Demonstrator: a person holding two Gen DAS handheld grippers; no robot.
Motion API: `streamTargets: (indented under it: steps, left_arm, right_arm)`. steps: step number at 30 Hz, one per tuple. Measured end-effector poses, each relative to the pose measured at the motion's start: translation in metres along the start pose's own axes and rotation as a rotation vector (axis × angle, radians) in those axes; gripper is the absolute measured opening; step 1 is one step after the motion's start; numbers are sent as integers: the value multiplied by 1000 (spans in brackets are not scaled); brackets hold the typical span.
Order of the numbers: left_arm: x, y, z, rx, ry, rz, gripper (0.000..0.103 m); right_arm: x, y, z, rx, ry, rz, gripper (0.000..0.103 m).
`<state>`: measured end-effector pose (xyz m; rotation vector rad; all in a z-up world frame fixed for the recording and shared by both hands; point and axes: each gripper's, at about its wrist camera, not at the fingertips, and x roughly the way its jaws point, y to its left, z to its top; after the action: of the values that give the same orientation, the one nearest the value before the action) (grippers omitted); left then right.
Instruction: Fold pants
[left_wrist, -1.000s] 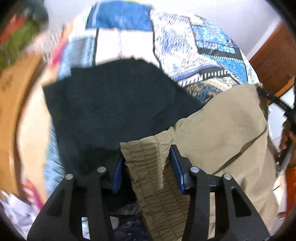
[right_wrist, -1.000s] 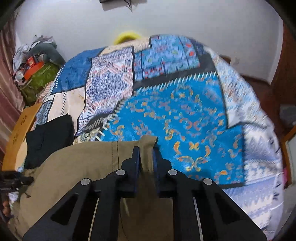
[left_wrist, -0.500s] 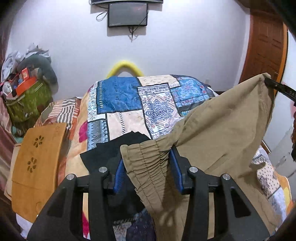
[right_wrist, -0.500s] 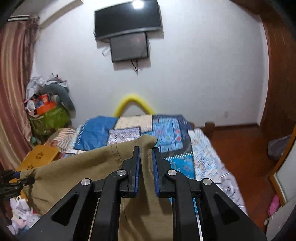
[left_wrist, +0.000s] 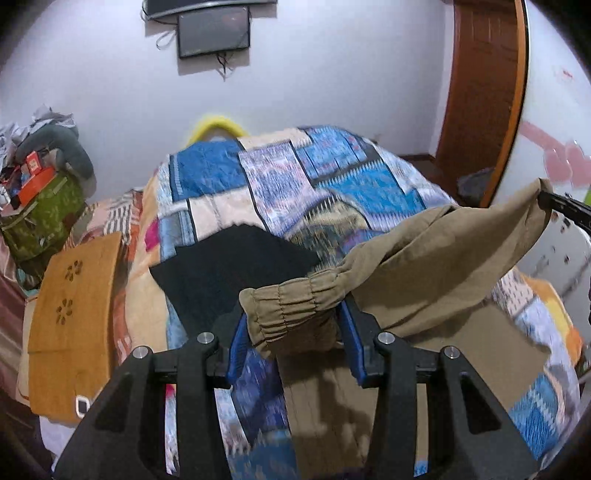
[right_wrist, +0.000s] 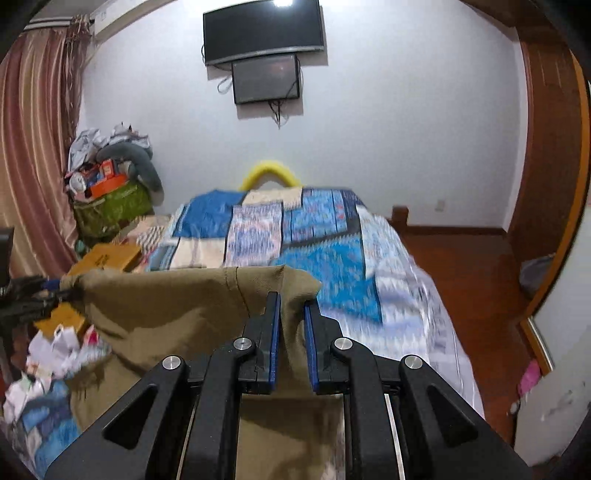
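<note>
Now I am clamping my left gripper (left_wrist: 293, 343) on the khaki pants' (left_wrist: 436, 266) elastic waistband (left_wrist: 295, 304) and my right gripper (right_wrist: 291, 343) on their other corner above the bed (right_wrist: 332, 258).

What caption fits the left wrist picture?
Left tongs grip the khaki pants' gathered waistband above the patchwork bed.
</note>
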<state>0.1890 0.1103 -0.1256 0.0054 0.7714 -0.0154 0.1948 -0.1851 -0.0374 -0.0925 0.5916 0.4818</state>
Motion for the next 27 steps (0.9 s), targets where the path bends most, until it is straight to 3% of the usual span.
streamTargets:
  steps: [11, 17, 21, 24, 27]
  left_arm:
    - [-7, -6, -63, -23, 92, -22, 44]
    - [-18, -6, -89, -15, 115, 3, 46]
    - [-31, -3, -94, -28, 101, 27, 58]
    - [-45, -3, -90, -29, 74, 40, 62]
    - [-56, -7, -80, -9, 47, 55, 71]
  right_arm:
    - [-21, 9, -82, 104, 143, 36, 11]
    - [-28, 12, -113, 132, 199, 30, 17]
    - [-36, 17, -129, 119, 239, -6, 18]
    - [-46, 20, -137, 130, 247, -20, 19]
    - [-59, 23, -139, 137, 222, -27, 35]
